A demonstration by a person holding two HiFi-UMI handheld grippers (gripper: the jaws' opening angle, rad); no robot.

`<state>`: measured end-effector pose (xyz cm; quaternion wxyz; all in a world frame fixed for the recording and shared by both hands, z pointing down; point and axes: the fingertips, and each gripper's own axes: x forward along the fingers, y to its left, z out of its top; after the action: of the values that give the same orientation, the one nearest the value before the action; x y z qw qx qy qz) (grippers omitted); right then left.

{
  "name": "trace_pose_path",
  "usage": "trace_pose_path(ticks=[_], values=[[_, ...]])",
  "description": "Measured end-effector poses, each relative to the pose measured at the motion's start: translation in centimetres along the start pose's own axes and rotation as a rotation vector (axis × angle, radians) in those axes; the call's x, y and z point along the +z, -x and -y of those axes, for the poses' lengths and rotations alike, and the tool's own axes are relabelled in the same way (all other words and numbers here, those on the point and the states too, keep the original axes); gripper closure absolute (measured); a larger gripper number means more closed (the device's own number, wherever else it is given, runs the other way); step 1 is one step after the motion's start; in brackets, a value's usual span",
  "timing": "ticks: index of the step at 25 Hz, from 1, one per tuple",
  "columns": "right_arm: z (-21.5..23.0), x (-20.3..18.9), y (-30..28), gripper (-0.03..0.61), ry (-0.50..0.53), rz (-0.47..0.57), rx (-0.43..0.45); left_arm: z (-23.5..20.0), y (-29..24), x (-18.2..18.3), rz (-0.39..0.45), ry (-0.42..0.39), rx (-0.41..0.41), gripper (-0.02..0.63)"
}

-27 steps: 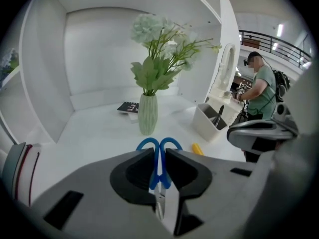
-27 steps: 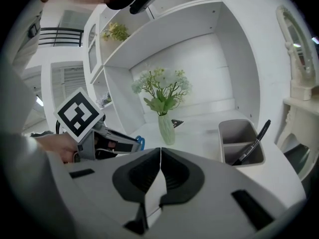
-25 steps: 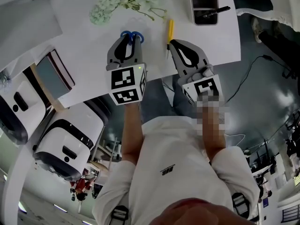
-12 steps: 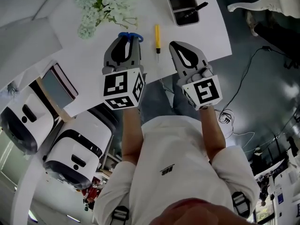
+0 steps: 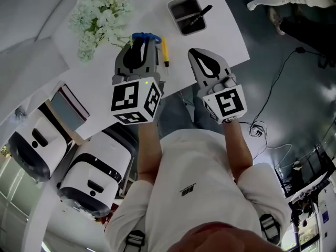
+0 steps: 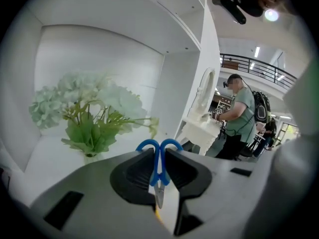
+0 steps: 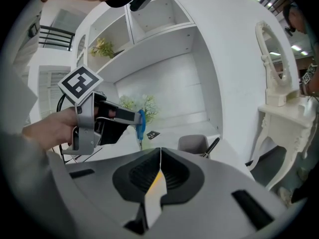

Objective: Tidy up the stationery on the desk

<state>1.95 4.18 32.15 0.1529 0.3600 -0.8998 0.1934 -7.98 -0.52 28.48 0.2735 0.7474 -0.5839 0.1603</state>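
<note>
**Blue-handled scissors held — holder ahead**

Blue plastic loops of the scissors (image 6: 159,156) sit pinched between the left gripper's (image 5: 139,45) jaws, steel blades hanging down above the smooth white desk (image 5: 220,41). The right gripper (image 7: 160,152) is closed on nothing. Best to carry them steadily to the grey rectangular pen holder (image 5: 172,7) — a black marker (image 5: 198,14) leans in it — and lower blades-first, clear of the slim yellow pen-shaped tool (image 5: 164,49).

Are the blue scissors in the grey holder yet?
No, the scissors are clamped between the left tongs, while the holder on the desk shows just a black pen.
</note>
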Motion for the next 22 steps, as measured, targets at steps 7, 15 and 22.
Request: trace_pose_path(ticks=[7,15,22], values=[[3.1,0.2,1.1,0.581,-0.005,0.001,-0.031,3.1,-2.3,1.8,0.026,-0.014,-0.040,0.614],[5.7,0.3,1.5,0.581,-0.012,-0.004,-0.052,5.7,-4.4,3.4,0.070,-0.013,-0.080,0.614],[7.1,-0.2,1.5,0.581,-0.025,-0.016,-0.064,6.2,-6.9,2.4,0.061,-0.007,-0.082,0.614]])
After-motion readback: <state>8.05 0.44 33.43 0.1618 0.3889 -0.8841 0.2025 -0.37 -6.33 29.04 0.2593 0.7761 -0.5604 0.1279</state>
